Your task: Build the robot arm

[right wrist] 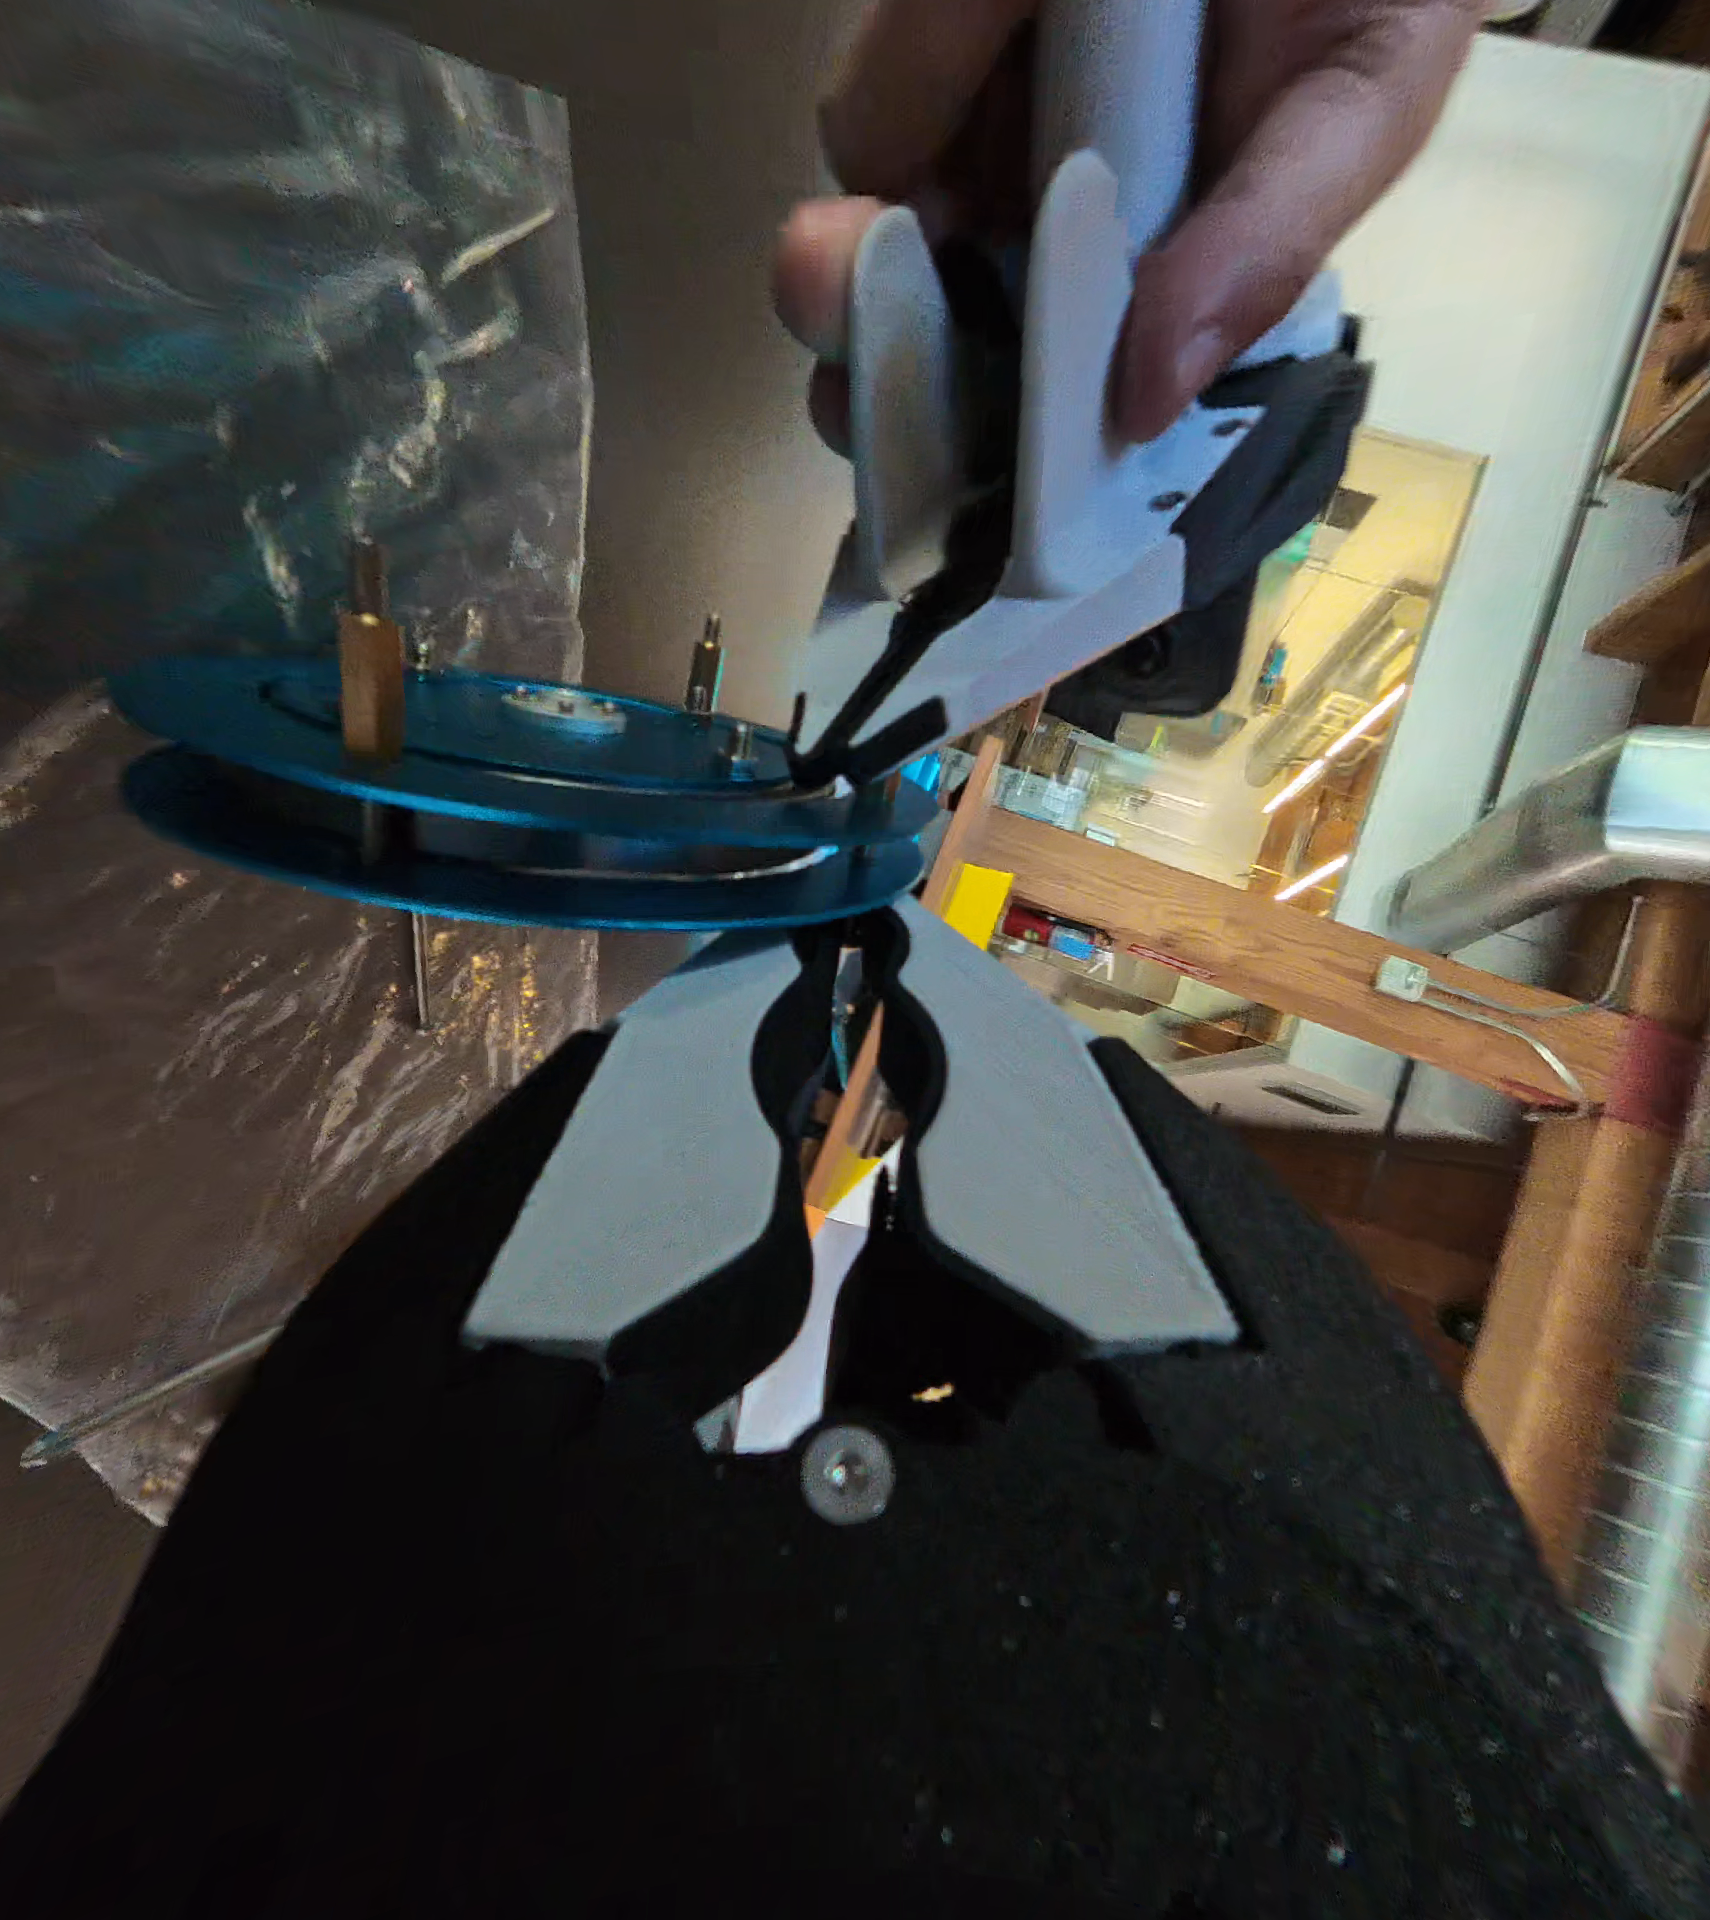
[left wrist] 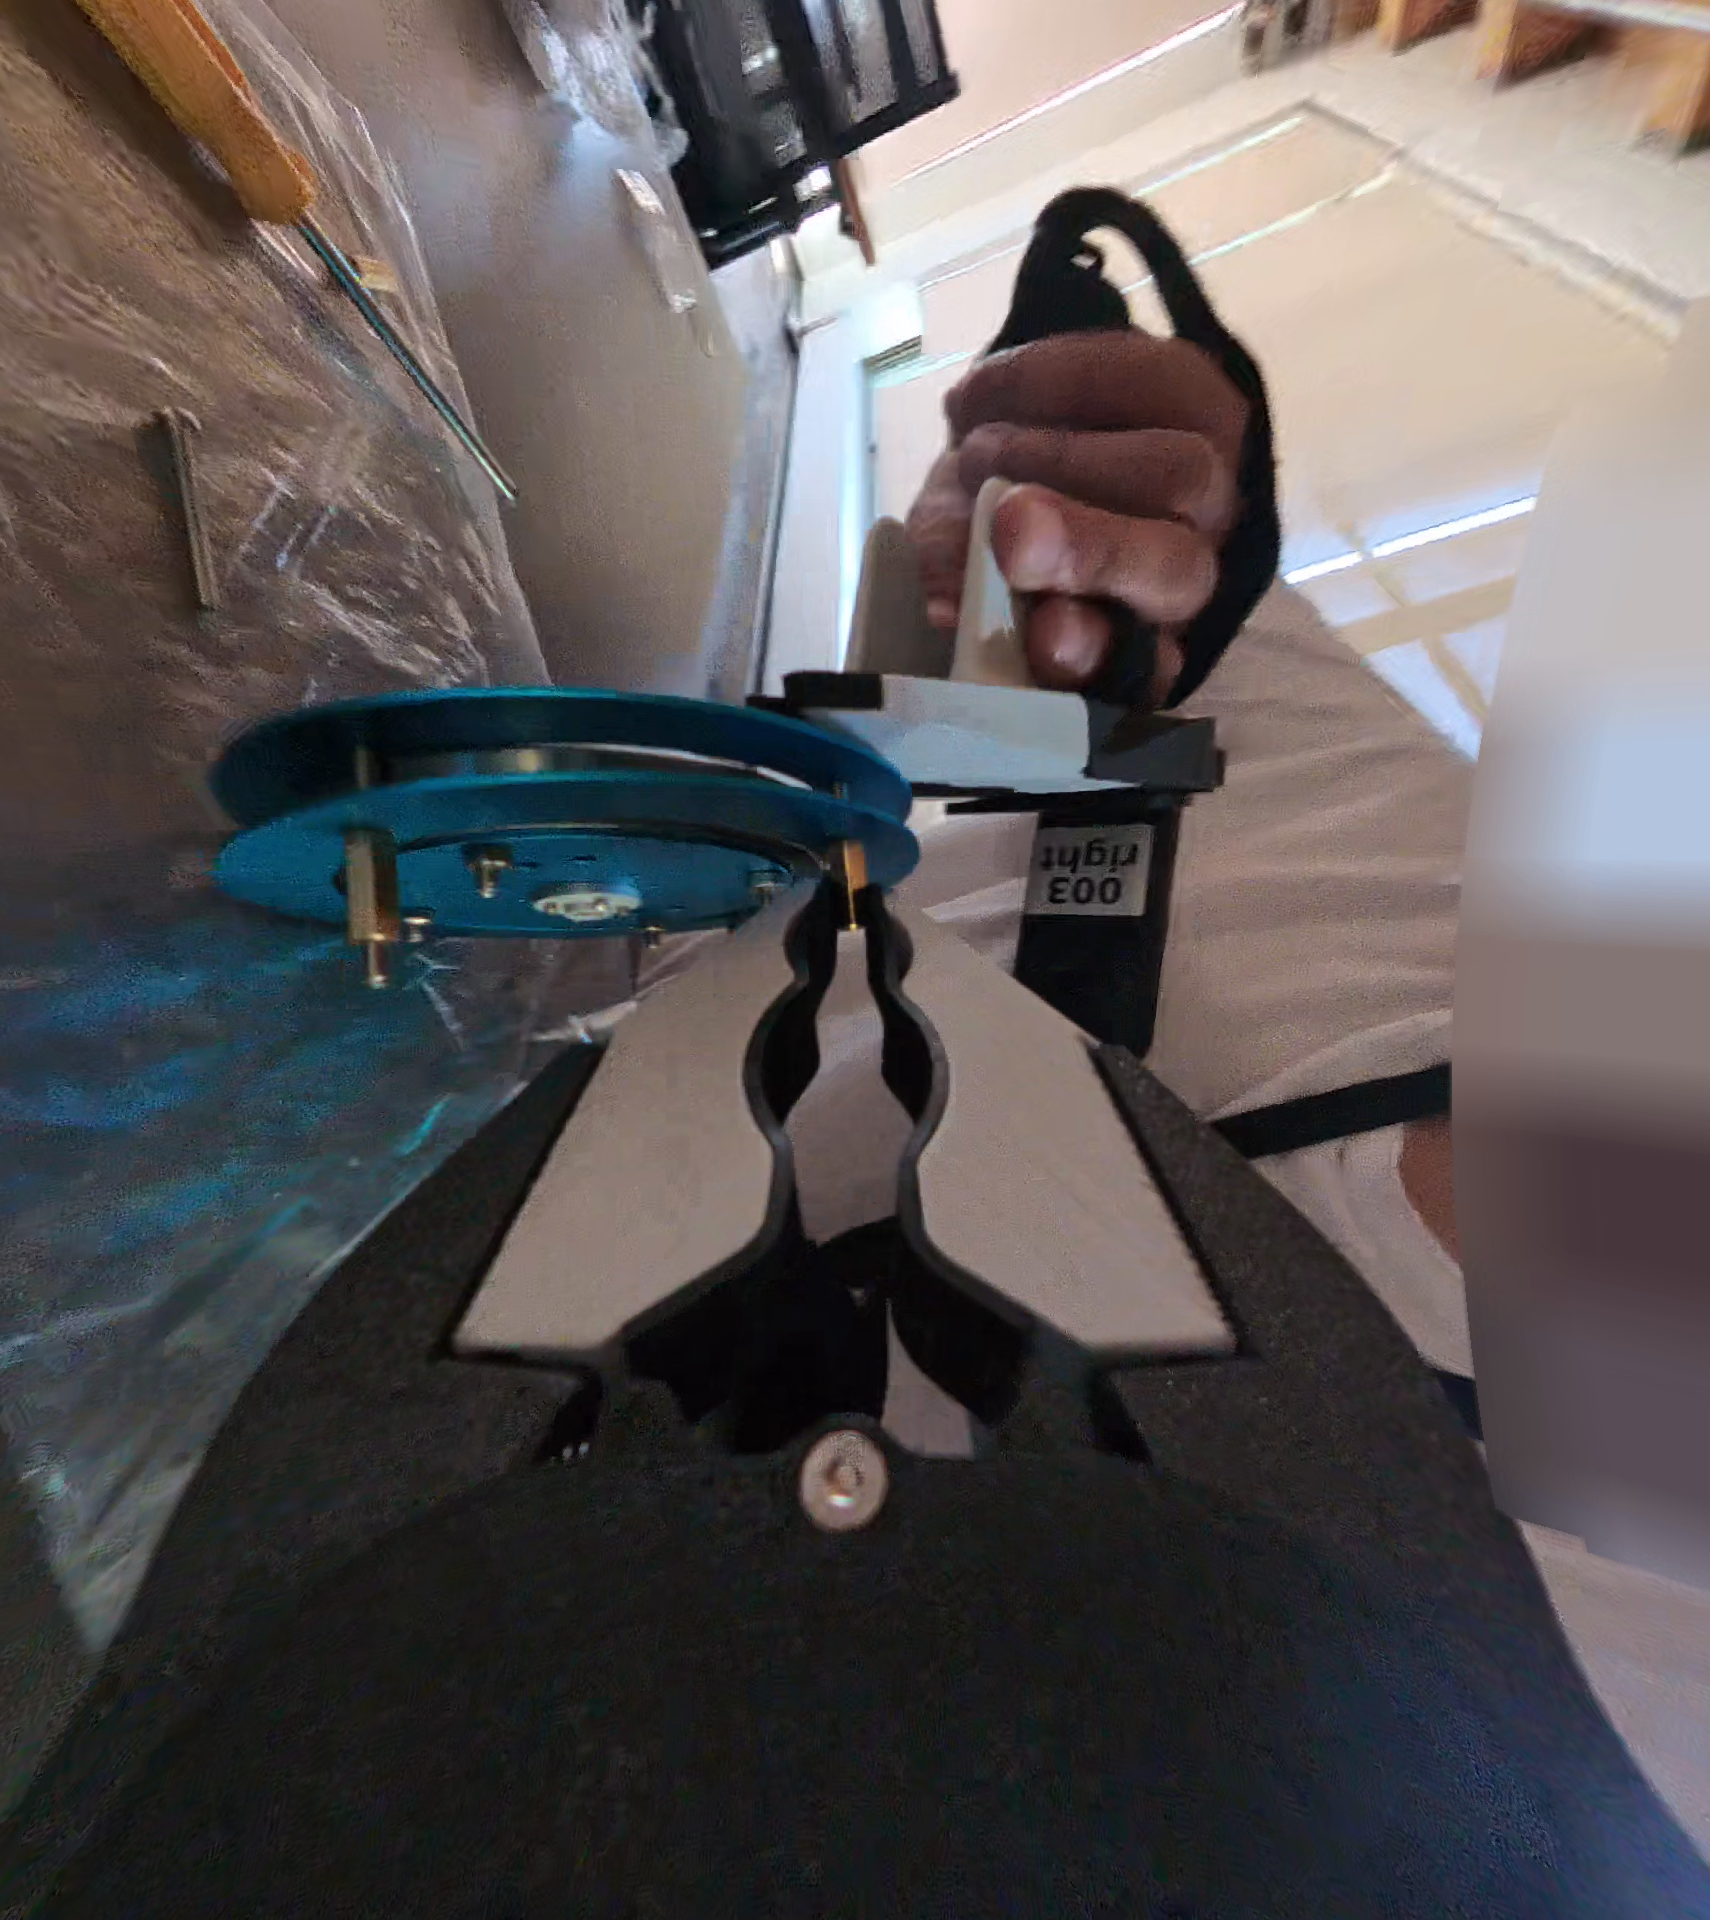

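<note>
Taking the blue double-disc assembly [left wrist: 560, 821] as the landmark, and going left to right: up and to its left, an orange-handled screwdriver [left wrist: 207, 104] and a loose metal pin [left wrist: 189, 509] are lying on the clear plastic sheet [left wrist: 103, 343] covering the table [left wrist: 602, 343]. The assembly itself is hanging in the air, its two blue plates joined by brass standoffs [left wrist: 371, 896]. At its right edge your left hand-held gripper [left wrist: 846, 914] is pinching one brass standoff with its fingers nearly closed. From the opposite face, your right hand-held gripper [right wrist: 856, 935] is clamping the rim of the assembly [right wrist: 518, 790], fingers narrow. Farther right, your hand [left wrist: 1079, 520] is wrapping the right handle.
</note>
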The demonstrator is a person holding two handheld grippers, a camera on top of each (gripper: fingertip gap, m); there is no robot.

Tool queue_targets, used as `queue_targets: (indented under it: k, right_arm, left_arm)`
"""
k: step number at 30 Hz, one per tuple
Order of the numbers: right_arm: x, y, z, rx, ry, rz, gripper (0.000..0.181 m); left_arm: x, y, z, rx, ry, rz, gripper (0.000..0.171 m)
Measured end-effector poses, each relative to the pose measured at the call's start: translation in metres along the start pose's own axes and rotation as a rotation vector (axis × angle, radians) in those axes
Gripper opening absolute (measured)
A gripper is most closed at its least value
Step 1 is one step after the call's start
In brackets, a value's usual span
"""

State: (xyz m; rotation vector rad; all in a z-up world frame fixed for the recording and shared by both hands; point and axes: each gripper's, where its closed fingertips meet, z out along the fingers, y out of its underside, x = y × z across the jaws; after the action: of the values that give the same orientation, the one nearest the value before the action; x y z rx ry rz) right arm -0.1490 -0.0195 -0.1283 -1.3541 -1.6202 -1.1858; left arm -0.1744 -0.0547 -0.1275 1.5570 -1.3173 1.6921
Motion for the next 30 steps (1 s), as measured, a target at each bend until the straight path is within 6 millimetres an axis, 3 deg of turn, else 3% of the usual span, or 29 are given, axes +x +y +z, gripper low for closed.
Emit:
queue_targets:
  k: [6, 10, 14, 18, 20, 23, 25, 30]
  right_arm:
    - [-0.005, -0.003, -0.007, 0.081, -0.250, 0.357, 0.004]
    - [-0.018, -0.006, -0.022, 0.157, -0.764, 0.804, 0.025]
    - [-0.016, -0.017, -0.041, 0.275, -1.224, 1.143, 0.022]
    - [-0.019, -0.023, -0.051, 0.316, -1.511, 1.280, 0.014]
    - [-0.020, -0.025, -0.049, 0.314, -1.566, 1.314, 0.003]
    - [-0.018, -0.027, -0.050, 0.312, -1.629, 1.368, 0.003]
    - [-0.020, -0.024, -0.044, 0.307, -1.508, 1.266, 0.003]
    - [-0.018, -0.011, -0.023, 0.177, -0.848, 0.685, 0.001]
  left_arm:
    - [-0.008, -0.005, -0.003, -0.035, -0.277, 0.405, 0.003]
    - [-0.015, -0.007, -0.004, -0.105, -0.610, 0.929, 0.003]
    - [-0.015, -0.006, 0.001, -0.173, -0.858, 1.460, 0.003]
    - [-0.014, -0.012, 0.000, -0.176, -1.065, 1.801, 0.003]
    - [-0.013, -0.011, 0.000, -0.200, -1.124, 1.928, 0.003]
    - [-0.012, -0.012, -0.003, -0.264, -1.206, 2.127, 0.004]
    - [-0.013, -0.015, -0.006, -0.270, -1.205, 2.026, 0.003]
    - [-0.014, -0.004, -0.002, -0.157, -0.699, 1.028, 0.003]
